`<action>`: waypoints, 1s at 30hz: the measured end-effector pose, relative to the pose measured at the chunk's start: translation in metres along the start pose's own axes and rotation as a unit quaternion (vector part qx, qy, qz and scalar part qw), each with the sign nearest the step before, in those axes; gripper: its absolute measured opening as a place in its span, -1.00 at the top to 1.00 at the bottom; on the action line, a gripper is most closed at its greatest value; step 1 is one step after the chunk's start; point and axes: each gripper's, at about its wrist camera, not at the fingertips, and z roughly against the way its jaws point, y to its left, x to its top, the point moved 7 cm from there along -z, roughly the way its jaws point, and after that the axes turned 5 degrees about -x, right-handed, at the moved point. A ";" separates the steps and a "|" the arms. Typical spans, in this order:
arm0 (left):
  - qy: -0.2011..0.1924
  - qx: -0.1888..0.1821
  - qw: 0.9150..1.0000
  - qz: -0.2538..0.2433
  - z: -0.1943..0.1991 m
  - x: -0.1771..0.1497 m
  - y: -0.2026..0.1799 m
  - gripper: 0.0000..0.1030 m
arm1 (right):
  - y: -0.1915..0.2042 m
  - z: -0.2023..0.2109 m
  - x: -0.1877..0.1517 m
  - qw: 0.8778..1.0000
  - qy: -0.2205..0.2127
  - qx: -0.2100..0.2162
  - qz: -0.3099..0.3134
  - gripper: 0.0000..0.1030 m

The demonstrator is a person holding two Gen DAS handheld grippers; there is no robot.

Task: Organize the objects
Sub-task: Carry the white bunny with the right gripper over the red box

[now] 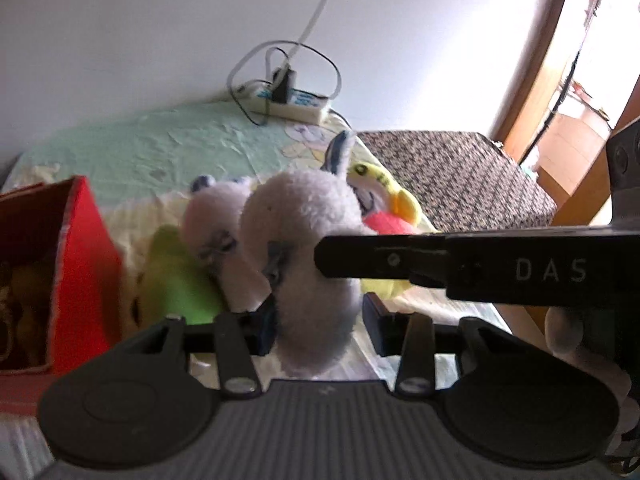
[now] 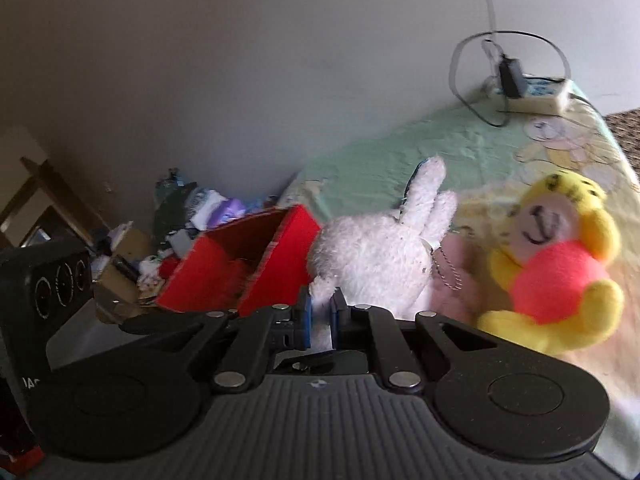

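Between both tools hangs one white plush rabbit (image 2: 376, 256): left tool (image 1: 318, 328) and right tool (image 2: 320, 314) each pinch it.

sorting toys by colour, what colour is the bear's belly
Bright pinkish-red, on a yellow bear; clearest in the right wrist view.

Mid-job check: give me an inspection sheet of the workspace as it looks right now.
Surface: bed with pale green cartoon-print sheet, wrinkled.
Job's things: white plush rabbit gripped by both tools; yellow plush bear with red belly lying on the sheet; open red cardboard box beside the rabbit, something yellowish inside.
Clutter: green plush item next to the box.
Grippers: left tool shut on the rabbit's limb; right tool shut on a small part of the rabbit.
Cables: white power strip with black plug and looped cords on the bed.
Surroundings: grey wall, floor pile, wooden doorframe.
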 end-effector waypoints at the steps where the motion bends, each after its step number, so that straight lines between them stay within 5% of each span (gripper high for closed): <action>1: -0.006 0.005 1.000 0.002 0.006 0.000 0.003 0.18 | 0.008 -0.001 0.001 1.000 -0.002 0.009 0.006 0.81; 15: -0.087 0.041 0.995 0.017 0.096 0.010 0.085 0.18 | 0.121 -0.059 0.022 0.994 -0.028 0.063 0.082 0.81; 30: -0.083 0.154 0.983 0.046 0.152 -0.007 0.249 0.18 | 0.216 -0.188 0.008 0.990 0.015 0.115 0.085 0.81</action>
